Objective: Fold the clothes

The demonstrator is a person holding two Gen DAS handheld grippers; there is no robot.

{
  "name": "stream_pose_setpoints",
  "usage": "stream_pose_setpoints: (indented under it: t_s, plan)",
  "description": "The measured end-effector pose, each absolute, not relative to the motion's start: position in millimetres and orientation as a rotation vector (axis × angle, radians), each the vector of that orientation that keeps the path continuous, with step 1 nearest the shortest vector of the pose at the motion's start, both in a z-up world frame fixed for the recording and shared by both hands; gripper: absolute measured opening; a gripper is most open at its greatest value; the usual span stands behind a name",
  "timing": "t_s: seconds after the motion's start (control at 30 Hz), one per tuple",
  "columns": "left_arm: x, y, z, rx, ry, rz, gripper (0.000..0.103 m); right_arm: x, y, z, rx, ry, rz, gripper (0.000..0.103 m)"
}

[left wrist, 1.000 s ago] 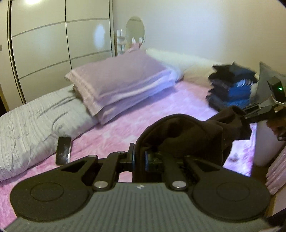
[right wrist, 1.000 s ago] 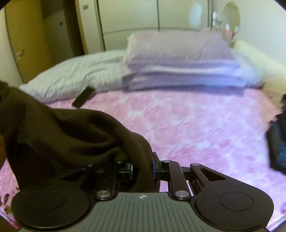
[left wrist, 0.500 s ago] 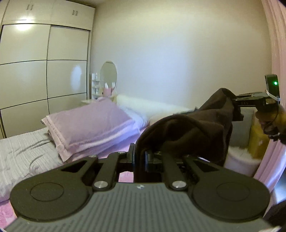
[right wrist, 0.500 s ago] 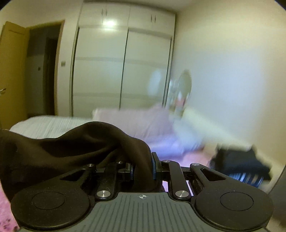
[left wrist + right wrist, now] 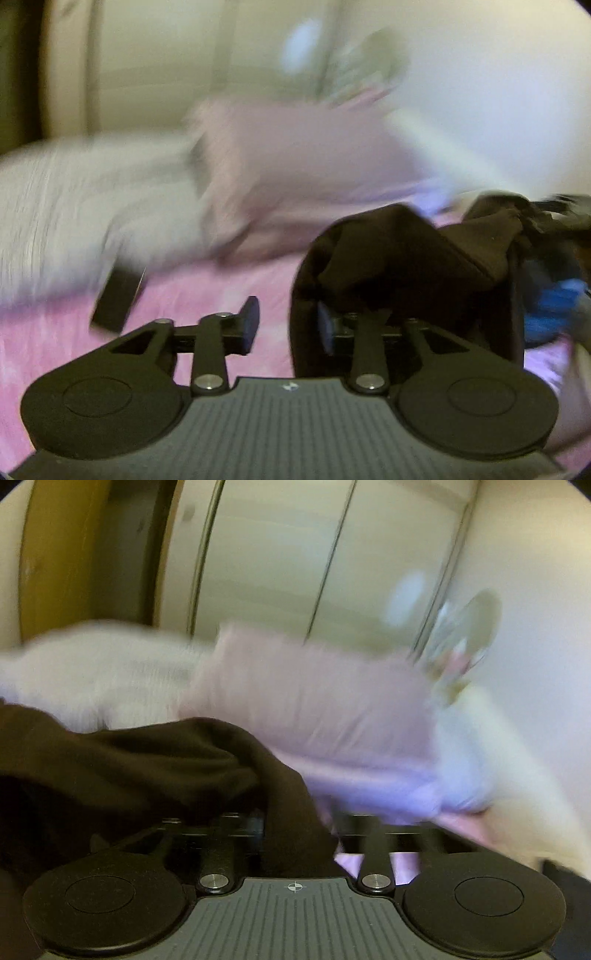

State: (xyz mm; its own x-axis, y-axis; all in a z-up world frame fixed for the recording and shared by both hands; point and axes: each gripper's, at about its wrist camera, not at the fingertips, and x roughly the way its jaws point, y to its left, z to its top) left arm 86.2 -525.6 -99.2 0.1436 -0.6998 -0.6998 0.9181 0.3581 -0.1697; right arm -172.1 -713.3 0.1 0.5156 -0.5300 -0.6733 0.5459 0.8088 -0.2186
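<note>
A dark brown garment (image 5: pixel 399 258) hangs over the pink bed (image 5: pixel 221 291). My left gripper (image 5: pixel 286 319) is open; the cloth drapes over its right finger (image 5: pixel 325 325), and the left finger (image 5: pixel 249 319) is bare. In the right wrist view the garment (image 5: pixel 147 760) covers my right gripper (image 5: pixel 295 827). The cloth runs between its fingers, but blur hides how the jaws stand. Both views are motion-blurred.
A black phone (image 5: pixel 118 299) lies on the bed at the left. A grey duvet (image 5: pixel 74 214) and folded lilac blankets (image 5: pixel 295 155) lie behind. A stack of dark and blue clothes (image 5: pixel 554 310) is at the right. A wardrobe (image 5: pixel 295 554) stands beyond.
Both grippers have swung back down towards the bed after being raised. My left gripper has opened and let go of the garment's edge. The right one still carries cloth.
</note>
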Motion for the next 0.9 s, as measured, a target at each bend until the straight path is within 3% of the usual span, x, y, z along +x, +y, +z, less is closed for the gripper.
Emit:
stream_pose_setpoints:
  t_s: [0.07, 0.27, 0.47, 0.6, 0.63, 0.67, 0.7, 0.73, 0.77, 0.9]
  plan:
    - [98.1, -539.5, -151.2, 0.352, 0.872, -1.094, 0.03, -147.6, -753.1, -66.9, 0.06, 0.877, -0.61, 0.087]
    - [63.5, -523.2, -242.3, 0.464, 0.994, -1.083, 0.04, -150.2, -751.1, -173.4, 0.166, 0.981, -0.494, 0.087]
    - [-7.2, -572.2, -296.9, 0.617, 0.894, -1.332, 0.059, -155.5, -744.8, -276.7, 0.271, 1.078, -0.373, 0.087]
    - [-34.7, -619.5, -334.4, 0.727, 0.846, -1.391, 0.061, -169.3, -730.9, -320.9, 0.213, 1.12, -0.35, 0.086]
    - [-35.5, -628.5, -344.2, 0.766, 0.856, -1.376, 0.045, -173.8, -734.3, -323.3, 0.222, 1.122, -0.365, 0.072]
    - [-36.3, -637.5, -354.1, 0.805, 0.865, -1.361, 0.032, -178.4, -739.4, -323.4, 0.238, 1.122, -0.384, 0.041]
    - [-33.4, -637.5, -352.7, 0.807, 0.854, -1.351, 0.017, -183.0, -744.6, -323.6, 0.253, 1.122, -0.403, 0.031]
    - [-28.8, -633.3, -346.4, 0.793, 0.834, -1.345, 0.008, -187.7, -749.8, -323.7, 0.268, 1.122, -0.422, 0.014]
    - [-22.1, -627.6, -333.8, 0.774, 0.802, -1.329, 0.008, -194.5, -755.0, -314.9, 0.26, 1.122, -0.44, 0.003]
    - [43.8, -582.0, -257.4, 0.586, 0.739, -1.211, 0.008, -237.6, -796.8, -264.9, 0.195, 1.084, -0.594, 0.0]
